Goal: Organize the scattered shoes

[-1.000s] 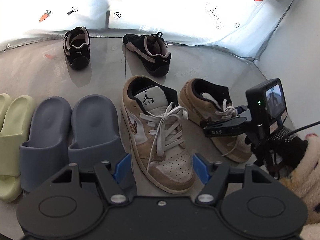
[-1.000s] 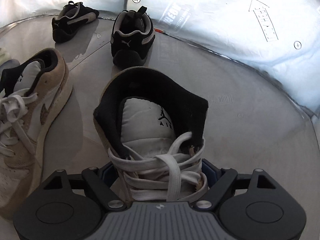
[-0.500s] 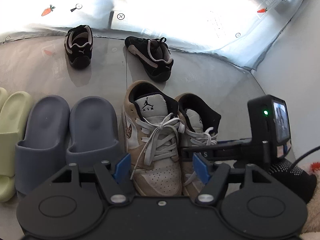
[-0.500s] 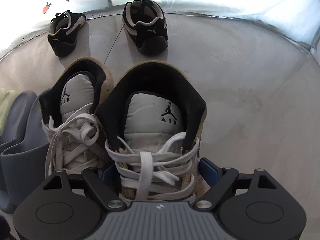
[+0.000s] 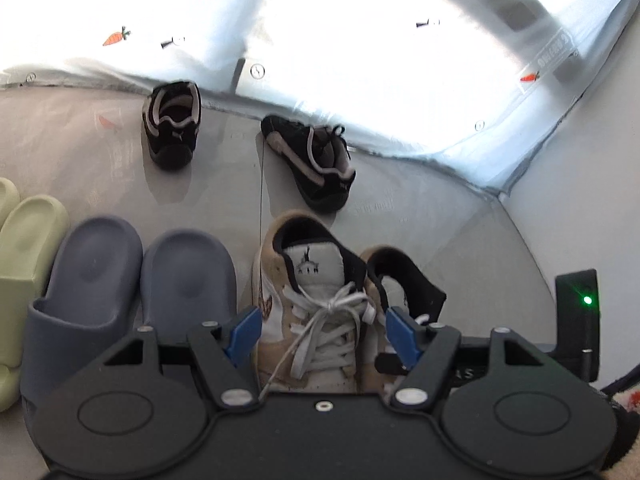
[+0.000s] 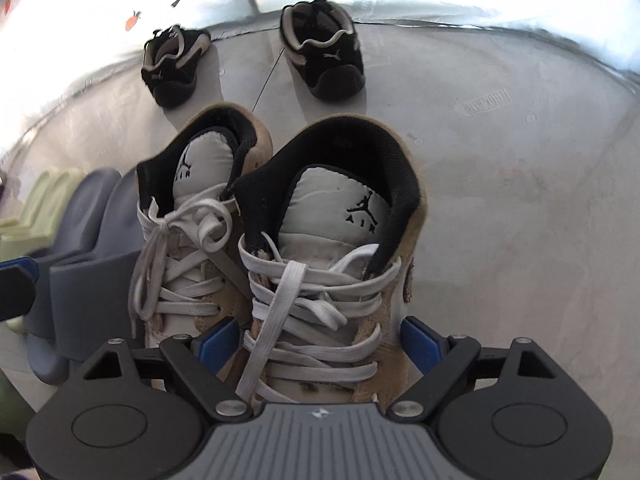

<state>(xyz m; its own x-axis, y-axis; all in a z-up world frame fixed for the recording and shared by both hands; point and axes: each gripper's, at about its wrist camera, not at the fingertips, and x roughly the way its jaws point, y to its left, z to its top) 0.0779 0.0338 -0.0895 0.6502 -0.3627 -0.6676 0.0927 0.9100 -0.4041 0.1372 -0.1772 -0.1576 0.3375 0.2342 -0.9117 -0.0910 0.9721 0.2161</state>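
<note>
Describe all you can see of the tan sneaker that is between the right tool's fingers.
The tan sneaker has tan suede-like panels, white lace area, black collar lining and a white tongue with a black logo. Laces are loosely crossed. It stands upright on the grey floor, side against its twin. The right tool straddles it, jaws opening.

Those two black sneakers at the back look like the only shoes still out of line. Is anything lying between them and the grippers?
Yes. The tan sneaker pair stands directly in front of both grippers, with the right gripper opening around one. Beyond them, bare floor leads to the black sneakers.
</note>
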